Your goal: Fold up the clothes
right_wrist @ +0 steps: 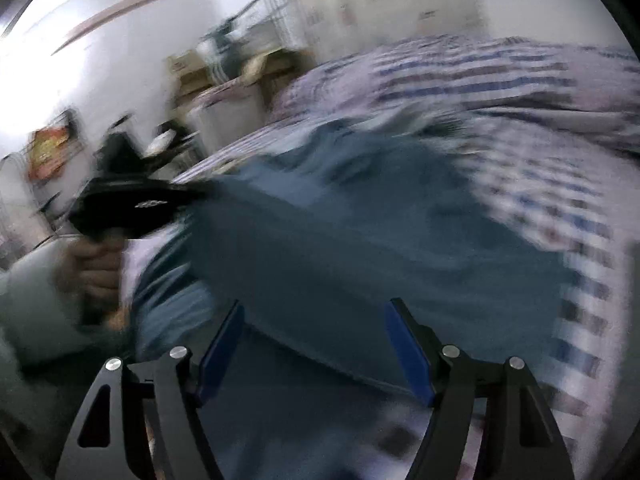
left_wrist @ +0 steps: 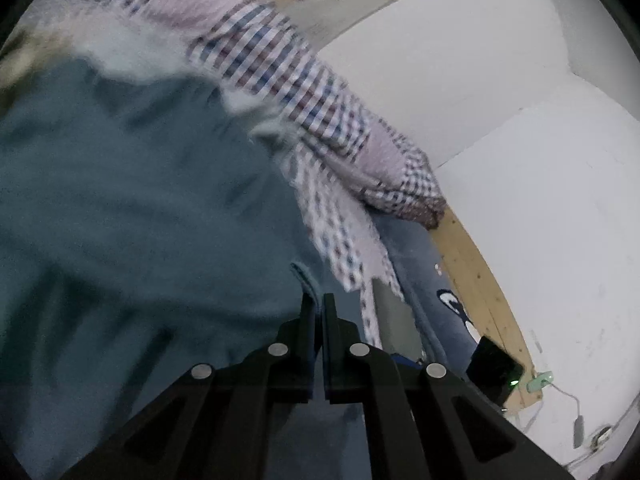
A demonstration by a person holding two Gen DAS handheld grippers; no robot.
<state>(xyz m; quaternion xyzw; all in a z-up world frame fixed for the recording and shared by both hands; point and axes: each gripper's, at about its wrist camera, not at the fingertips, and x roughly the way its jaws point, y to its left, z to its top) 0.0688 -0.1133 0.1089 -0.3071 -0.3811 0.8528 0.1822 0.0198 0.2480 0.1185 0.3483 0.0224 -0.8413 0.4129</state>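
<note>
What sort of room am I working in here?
Probably a bedroom at home: the teal garment lies on a checked bedsheet over a wooden bed frame, with cluttered shelves blurred against the white wall beyond.

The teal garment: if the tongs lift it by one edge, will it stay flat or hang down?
The teal garment will probably hang and fold on itself: it already lies in soft wrinkles. It likely slides easily over the checked sheet. The left tongs pinch only a thin edge, so it may slip out.

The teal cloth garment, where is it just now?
The teal cloth garment fills the left of the left wrist view, beside the checked bedding, its edge pinched in the left gripper.
</note>
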